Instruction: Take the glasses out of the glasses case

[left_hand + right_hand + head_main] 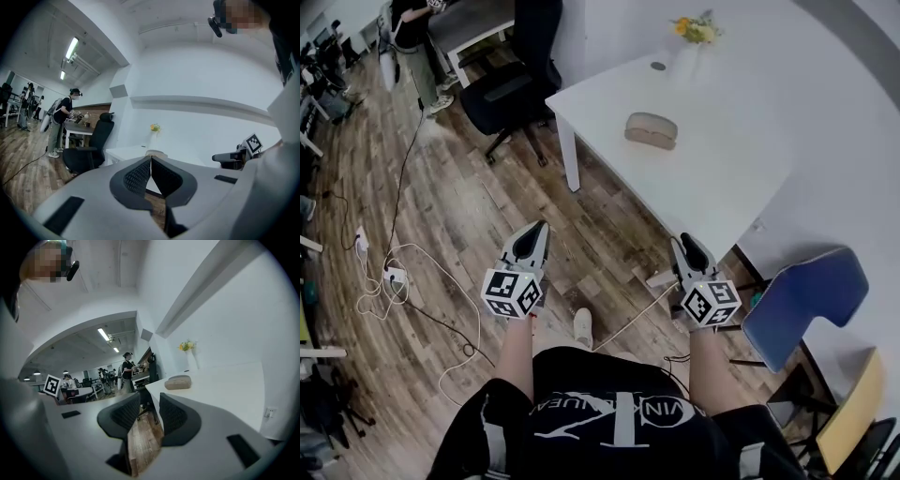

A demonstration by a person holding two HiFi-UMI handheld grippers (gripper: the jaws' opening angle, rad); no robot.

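A closed, beige glasses case (pixel 652 130) lies on the white table (pixel 722 178), near its left edge. Both grippers hang over the wooden floor, short of the table's near corner. My left gripper (pixel 538 229) is shut with nothing in it; in the left gripper view its pads (pixel 140 176) meet, and the case (pixel 156 153) shows just above them, far ahead. My right gripper (pixel 685 240) is open and empty. In the right gripper view floor shows between its pads (pixel 173 416), and the case (pixel 178 382) lies beyond, up and to the right.
A white vase with yellow flowers (pixel 689 47) stands at the table's far side. A black office chair (pixel 511 94) sits left of the table, a blue chair (pixel 806 300) at the right. Cables and a power strip (pixel 394 277) lie on the floor. A person (pixel 417 28) stands at a far desk.
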